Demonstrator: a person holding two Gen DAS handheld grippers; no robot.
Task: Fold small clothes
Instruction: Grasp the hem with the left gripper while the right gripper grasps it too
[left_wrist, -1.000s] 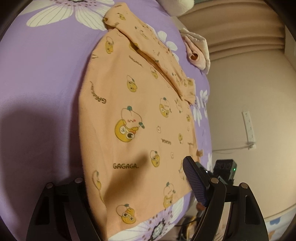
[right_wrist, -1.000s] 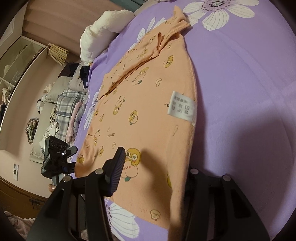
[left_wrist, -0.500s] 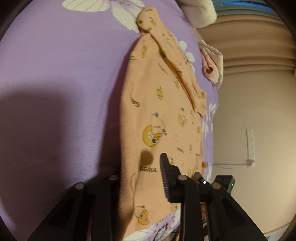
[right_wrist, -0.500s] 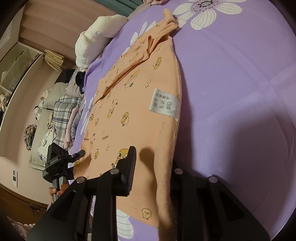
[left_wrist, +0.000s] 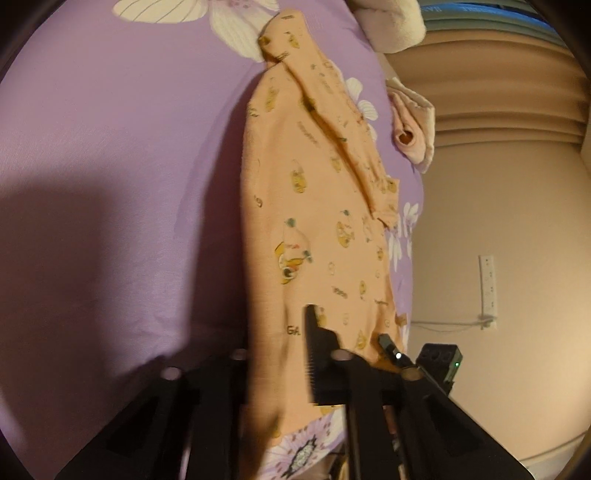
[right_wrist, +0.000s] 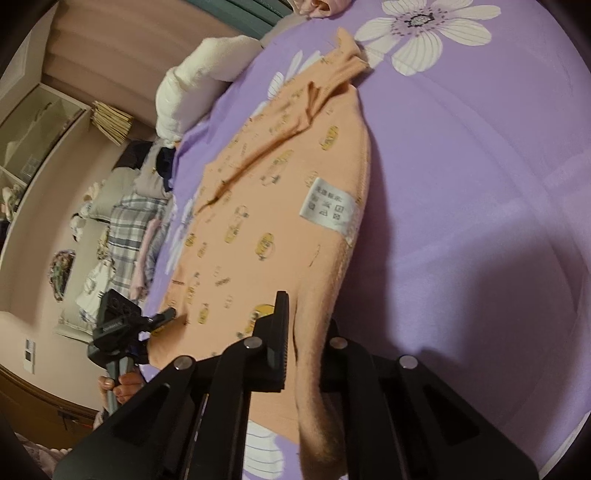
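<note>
- Cloth is getting pinched: the left gripper is closing on the near edge of the orange shirt, which is lying ahead of it on the purple bed cover.
- The right gripper is clamped on the shirt's near edge by the white label.
- A thin pinch could be slipping out during the lift.
- Uneven pulling could be making a crooked fold.

Loads of open purple bedspread on the outer side of the orange top in both wrist views, nothing lying there; the other long side is tighter, bed edge runs just beside the top; a pink bundle and a white pillow crowd the far end; left gripper sits at the near corner.
</note>
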